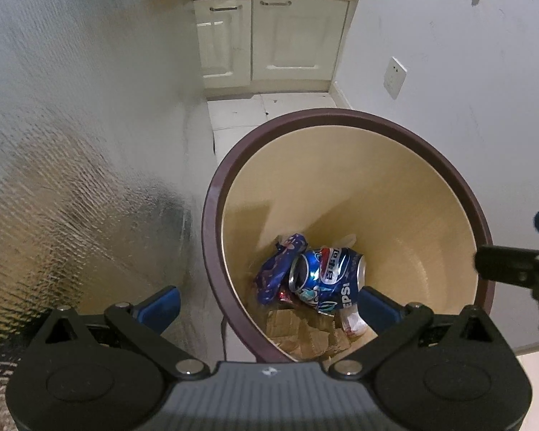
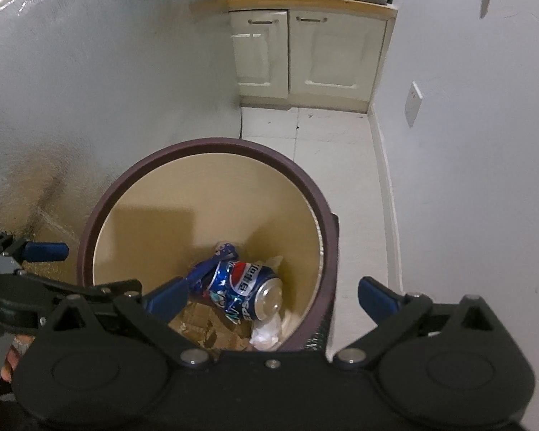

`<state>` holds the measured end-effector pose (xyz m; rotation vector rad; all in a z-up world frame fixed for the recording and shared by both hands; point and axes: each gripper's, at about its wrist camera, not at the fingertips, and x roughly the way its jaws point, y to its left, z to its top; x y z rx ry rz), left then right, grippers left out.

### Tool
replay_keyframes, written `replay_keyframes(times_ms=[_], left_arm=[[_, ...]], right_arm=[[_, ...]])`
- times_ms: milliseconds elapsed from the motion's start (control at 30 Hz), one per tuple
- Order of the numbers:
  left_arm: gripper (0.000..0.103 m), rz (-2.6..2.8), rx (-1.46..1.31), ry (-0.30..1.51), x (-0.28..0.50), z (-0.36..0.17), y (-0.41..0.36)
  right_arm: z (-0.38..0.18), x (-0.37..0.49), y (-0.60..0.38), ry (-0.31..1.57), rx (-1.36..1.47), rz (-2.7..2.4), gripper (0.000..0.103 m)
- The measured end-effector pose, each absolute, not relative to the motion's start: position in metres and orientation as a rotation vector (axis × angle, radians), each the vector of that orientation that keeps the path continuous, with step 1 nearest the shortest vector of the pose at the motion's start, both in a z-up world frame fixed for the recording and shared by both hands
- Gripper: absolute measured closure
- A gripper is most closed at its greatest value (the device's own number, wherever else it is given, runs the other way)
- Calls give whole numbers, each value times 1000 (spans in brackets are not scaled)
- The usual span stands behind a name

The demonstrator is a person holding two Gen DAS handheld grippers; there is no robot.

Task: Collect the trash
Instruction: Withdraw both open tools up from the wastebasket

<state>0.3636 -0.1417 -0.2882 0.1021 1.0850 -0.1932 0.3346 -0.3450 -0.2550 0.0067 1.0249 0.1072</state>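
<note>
Both claws hang above the round cream-walled trash bin with a dark brown rim (image 1: 212,194), fingers spread wide and holding nothing. The left claw (image 1: 266,305) straddles the bin's near-left rim; the right claw (image 2: 273,296) sits over its near-right side. Well below them, on the bin's bottom, lies a crushed blue Pepsi can (image 1: 328,278) on its side, touching a crumpled blue wrapper (image 1: 276,269), torn brown cardboard pieces (image 1: 305,334) and a wad of white paper (image 2: 266,334).
</note>
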Motion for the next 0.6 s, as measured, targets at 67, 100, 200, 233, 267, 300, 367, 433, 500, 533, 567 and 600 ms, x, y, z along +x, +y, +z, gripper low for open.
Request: replay_keyframes(times_ms=[67,100,200,233,267,300,367,433,500,533,567,600], left_arm=[[0,-189,113,1082,359,-285,-142],[0,-189,118,1080,358,-284,-142],[0,-187,135,1074,350,-278,-142],[0,-185,142,1075,348,-277,-143],[0,-185,148,1076,346,-276,-143],[0,-184,152,1076,344,-274,-144],[0,-186,160,1076,339,-271,-144],[0,-189,167,1074,334,-268,-145],[0,-191,171,1071,329,-265,-145],[0,-191,172,1069,326,-263,-145],[0,-192,172,1066,323,-261,-144],[0,-193,171,1062,320,-258,-144]], right_arm=[[-252,330,-349,1021,7,99,1],[-251,327,-351,1022,9,94,1],[-250,320,-355,1024,10,80,0],[-250,318,-356,1024,11,78,0],[-250,315,-356,1026,14,77,0],[-249,313,-357,1028,16,77,0],[-248,308,-355,1031,14,78,0],[-245,303,-353,1030,8,79,0],[-241,297,-352,1027,7,78,0],[-240,294,-352,1025,10,76,0],[-238,291,-352,1023,12,73,0],[-236,287,-352,1020,12,69,0]])
